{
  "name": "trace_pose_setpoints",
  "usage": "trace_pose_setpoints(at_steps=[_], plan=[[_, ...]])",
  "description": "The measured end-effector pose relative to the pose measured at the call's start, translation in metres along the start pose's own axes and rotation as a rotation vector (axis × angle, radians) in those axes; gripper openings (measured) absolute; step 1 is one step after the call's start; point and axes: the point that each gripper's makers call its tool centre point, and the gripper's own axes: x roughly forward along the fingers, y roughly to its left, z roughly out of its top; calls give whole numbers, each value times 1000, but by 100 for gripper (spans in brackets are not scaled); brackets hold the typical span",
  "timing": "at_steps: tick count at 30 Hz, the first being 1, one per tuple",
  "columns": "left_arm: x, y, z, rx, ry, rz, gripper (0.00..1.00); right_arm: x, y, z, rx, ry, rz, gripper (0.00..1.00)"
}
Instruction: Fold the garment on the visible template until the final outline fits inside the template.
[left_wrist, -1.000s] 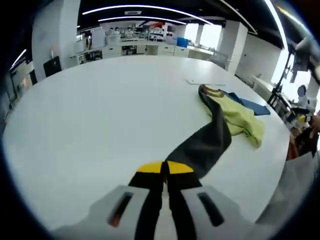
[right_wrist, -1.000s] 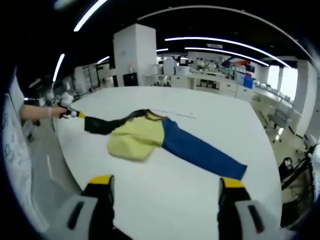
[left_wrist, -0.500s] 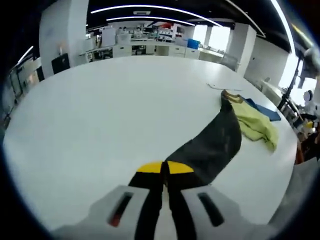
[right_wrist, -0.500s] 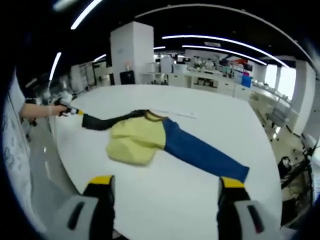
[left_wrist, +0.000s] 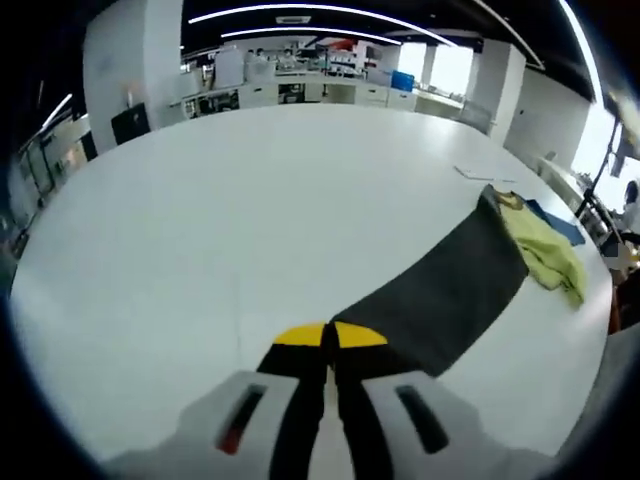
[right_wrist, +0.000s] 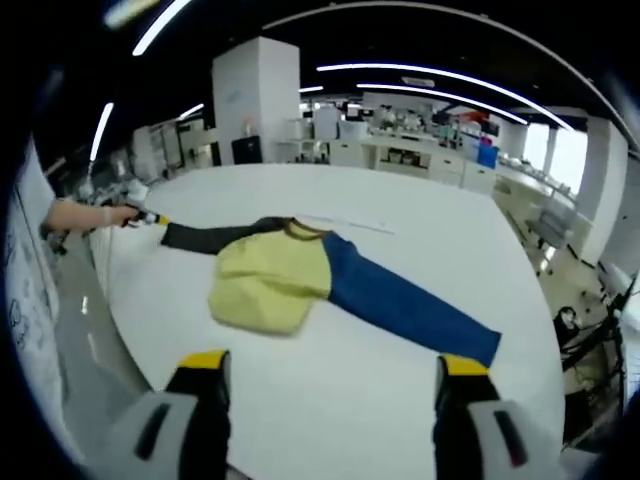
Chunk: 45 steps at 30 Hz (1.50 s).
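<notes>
Long-sleeved soft cloth garment (right_wrist: 300, 280) with a yellow body, one dark grey sleeve (left_wrist: 450, 295) and one blue sleeve (right_wrist: 405, 305) lies spread on the white round table (left_wrist: 200, 220); it looks limp and light, best taken by cuffs or hem. The left gripper (left_wrist: 330, 335) is clenched on the grey cuff, pulling it straight, while the right gripper (right_wrist: 325, 365) hangs released above the table edge. No template outline or container can be made out.

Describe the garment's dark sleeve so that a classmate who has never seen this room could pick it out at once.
Start at the big white table, where one garment lies spread. Its body is pale yellow, with a blue sleeve running one way and the dark sleeve the other. The dark sleeve is the blackish one, with its end clamped in the left hand-held gripper.
</notes>
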Motion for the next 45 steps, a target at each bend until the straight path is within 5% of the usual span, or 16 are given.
trace_pose_setpoints(at_steps=[20,25,27,32,36,45], plan=[[12,2,-25,24,82,7,0,-1,4,-1,9,11,-8,84],[13,2,-22,48,53,3,0,-2,4,-1,10,8,-8,84],[10,3,-14,125,2,16,0,-3,5,-1,10,8,-7,84],[4,-3,-1,166,-76,-41,19,-2,6,-4,16,9,-4,84],[-6,-26,11,196,-155,-140,50,-1,14,-5,18,10,3,84],[-27,-101,21,259,-257,-447,96,0,19,-3,15,4,18,83]])
